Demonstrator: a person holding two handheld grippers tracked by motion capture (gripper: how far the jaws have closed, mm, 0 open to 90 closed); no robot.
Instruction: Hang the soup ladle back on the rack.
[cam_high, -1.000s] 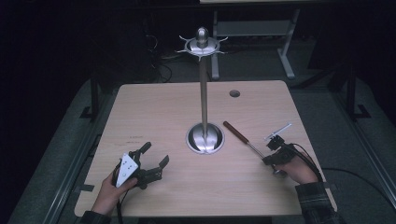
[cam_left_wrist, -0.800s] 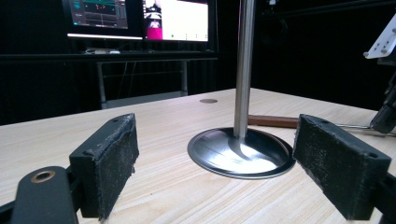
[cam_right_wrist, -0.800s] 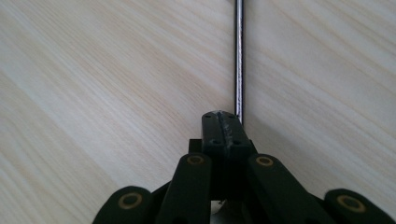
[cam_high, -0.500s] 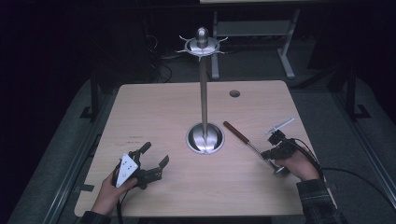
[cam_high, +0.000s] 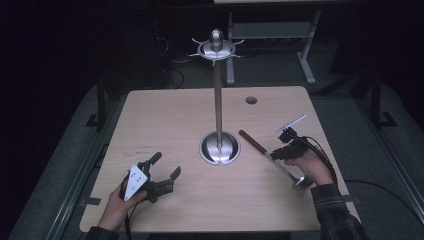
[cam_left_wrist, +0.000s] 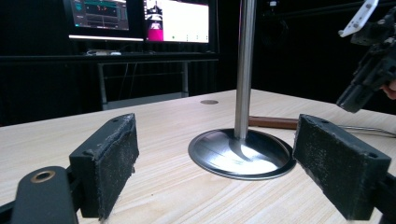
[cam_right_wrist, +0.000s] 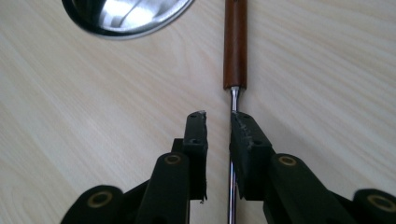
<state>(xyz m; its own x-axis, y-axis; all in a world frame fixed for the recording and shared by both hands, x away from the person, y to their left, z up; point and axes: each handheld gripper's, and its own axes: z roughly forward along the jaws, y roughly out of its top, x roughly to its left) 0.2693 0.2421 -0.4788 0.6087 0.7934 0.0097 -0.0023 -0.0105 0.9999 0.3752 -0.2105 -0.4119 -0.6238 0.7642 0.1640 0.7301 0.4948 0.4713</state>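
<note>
A light wooden tabletop (cam_high: 180, 115) is seen from the high view, with a tall steel stand (cam_high: 218, 100) rising from a round polished base (cam_high: 219, 148) near its middle. A crown of short hooks (cam_high: 215, 49) is carried at the top of the pole.

The left gripper (cam_high: 162, 175) is held low over the near left part of the tabletop by the left hand (cam_high: 116, 206). Its fingers (cam_left_wrist: 109, 158) are spread wide and nothing is held between them. In the left gripper view the stand's base (cam_left_wrist: 242, 154) is framed in the gap between the two fingers, ahead of them and apart from both.

The right gripper (cam_high: 280, 150) is held by the right hand (cam_high: 312, 167) at the near right. A ladle-like utensil (cam_high: 272, 159) lies on the tabletop there, with a brown wooden handle (cam_high: 251, 142) pointing toward the stand's base and a thin metal shaft running back to a small bowl (cam_high: 301, 183) beside the wrist. In the right gripper view the fingers (cam_right_wrist: 195, 135) are drawn nearly together, with a narrow gap left between them. The shaft (cam_right_wrist: 233, 100) is seen passing along the inner edge of the right-hand finger, under it rather than inside the gap, and the handle (cam_right_wrist: 235, 44) lies just ahead of the fingertips. Whether the shaft is touched by that finger cannot be told. A corner of the base (cam_right_wrist: 126, 16) is seen ahead and to the left of the fingers.
</note>
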